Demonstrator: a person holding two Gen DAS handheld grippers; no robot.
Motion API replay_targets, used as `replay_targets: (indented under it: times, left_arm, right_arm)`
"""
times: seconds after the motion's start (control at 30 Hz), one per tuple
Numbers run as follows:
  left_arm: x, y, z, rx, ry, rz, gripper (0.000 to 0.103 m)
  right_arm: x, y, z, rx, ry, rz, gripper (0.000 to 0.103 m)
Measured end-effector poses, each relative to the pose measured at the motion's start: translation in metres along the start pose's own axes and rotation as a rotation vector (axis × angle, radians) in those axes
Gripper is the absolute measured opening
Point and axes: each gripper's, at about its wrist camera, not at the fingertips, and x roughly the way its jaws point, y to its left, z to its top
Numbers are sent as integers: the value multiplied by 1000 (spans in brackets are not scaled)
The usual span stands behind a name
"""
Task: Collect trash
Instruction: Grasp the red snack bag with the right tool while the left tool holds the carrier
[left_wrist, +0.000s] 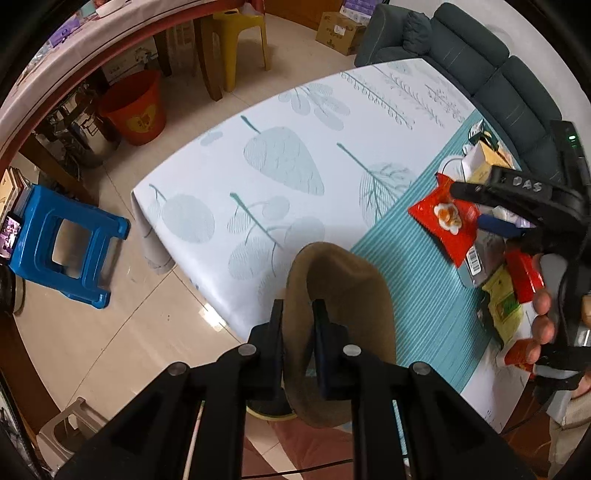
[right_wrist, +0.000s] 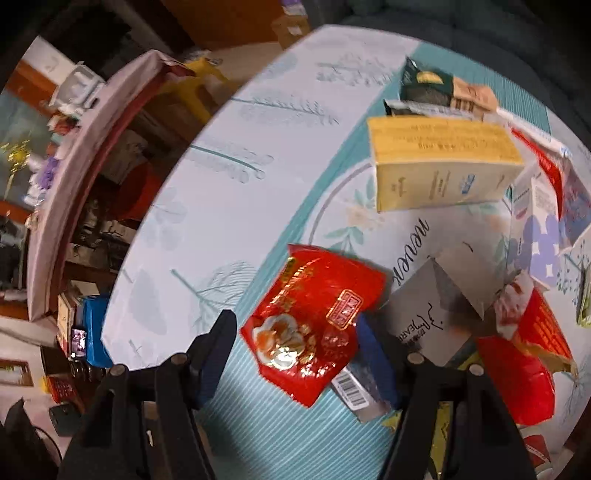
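**A:** What's the container here, and is anything in it?

**B:** A brown paper bag (left_wrist: 343, 295), mouth open, hanging at the near edge of the table (left_wrist: 258, 155). Its inside is in shadow, so I cannot tell whether anything lies in it.

**A:** Who holds it?

**B:** The left gripper (left_wrist: 298, 314) points steeply down and is clenched on the bag's rim, one finger outside the paper and one inside.

**A:** And the other hand?

**B:** The right gripper (right_wrist: 306, 332) also points steeply down over the pile of trash, its jaws spread wide and gripping nothing. In the left wrist view, the person's fingers (left_wrist: 543, 314) wrap its handle at the far right.

**A:** Where's the trash relative to those jaws?

**B:** A red snack wrapper (right_wrist: 314, 325) lies flat on the teal mat (right_wrist: 266, 424), between the two open fingers. A yellow box (right_wrist: 443, 166) sits farther off; grey and red packets lie to the right.
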Motion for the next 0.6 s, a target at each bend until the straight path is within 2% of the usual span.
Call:
replay_targets:
  times: [0.37,0.47,0.5,0.53,0.6]
  left_arm:
    - [3,-4,8,8,1,-8,11]
    - [4,-1,8,4,6,-17,11]
    - [4,-1,7,2,9,-21,11]
    - [4,0,7,0,13,-25,11]
    - [3,0,5,2,16,-26,11]
  right_arm:
    - [38,33,6,-39,82,-109,70]
    - [39,43,0,-77,50,-155,67]
    - [39,46,-2,-95,32,-166,61]
    - [38,49,-5,-110,16,-169,47]
    - [36,54,-10,-141,-12,-177,40]
